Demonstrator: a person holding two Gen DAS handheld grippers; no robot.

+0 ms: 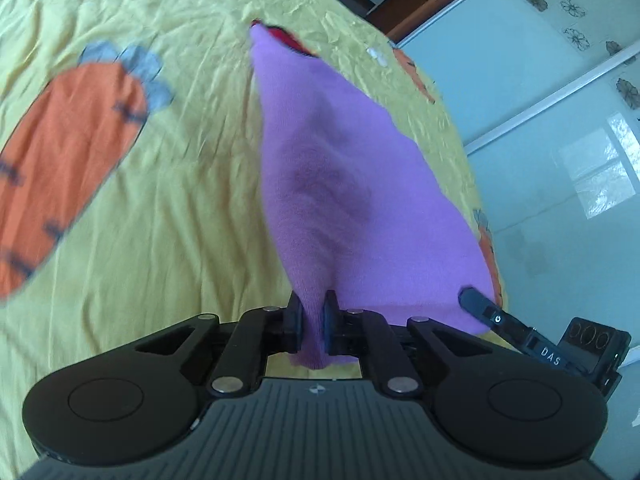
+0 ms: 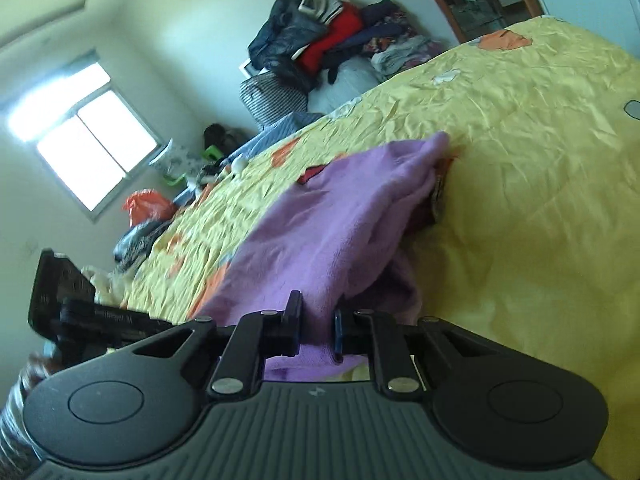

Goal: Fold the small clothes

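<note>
A small purple garment [image 1: 336, 184] hangs stretched above a yellow bed sheet [image 1: 168, 216]. My left gripper [image 1: 313, 312] is shut on one near corner of it. My right gripper [image 2: 317, 316] is shut on the other near corner of the purple garment [image 2: 328, 224]; its finger also shows in the left wrist view [image 1: 480, 308] at the cloth's right edge. The far end of the garment rests on the bed, over something red [image 1: 290, 40] that is mostly hidden.
The sheet has orange carrot prints [image 1: 68, 168]. A pale wardrobe door [image 1: 560, 140] stands past the bed's right edge. A pile of clothes and bags [image 2: 320, 48] sits by the wall beyond the bed, and a window [image 2: 88, 140] is at the left.
</note>
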